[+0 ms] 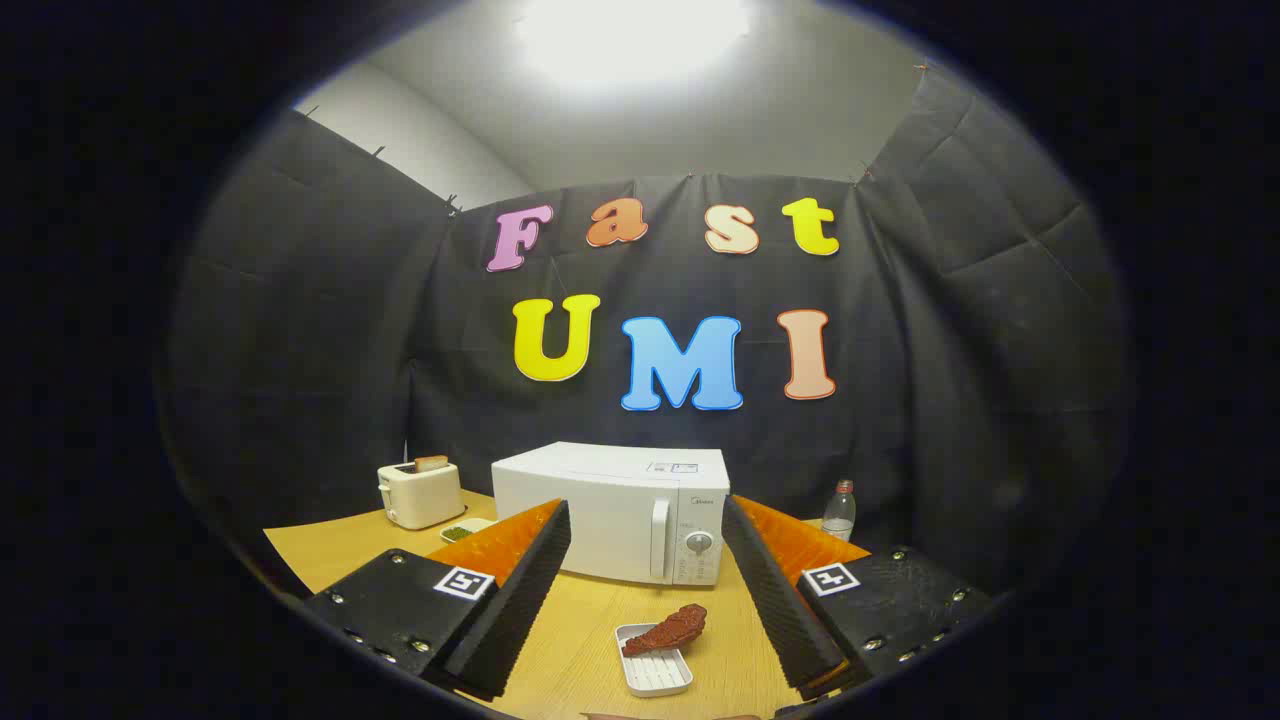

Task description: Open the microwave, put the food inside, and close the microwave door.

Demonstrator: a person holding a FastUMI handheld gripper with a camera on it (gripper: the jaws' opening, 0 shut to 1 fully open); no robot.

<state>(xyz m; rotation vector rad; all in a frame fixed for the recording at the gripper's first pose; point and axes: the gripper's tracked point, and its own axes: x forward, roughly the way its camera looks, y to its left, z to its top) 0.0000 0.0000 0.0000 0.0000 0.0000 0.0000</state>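
Task not yet begun: microwave (610,510) door closed at twelve o'clock; food (668,629) on its tray (655,672) between the tongs (645,600), spread apart and empty.

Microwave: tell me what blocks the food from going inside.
Its own door is shut. The food lies on a white tray between the open tool's fingers, with bare table up to the microwave.

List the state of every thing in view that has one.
microwave: door shut, beyond the fingers
food: lying on the small white tray, between the fingers
gripper: open, holding nothing
toaster: bread sticking up from its slot
bottle: upright, cap on
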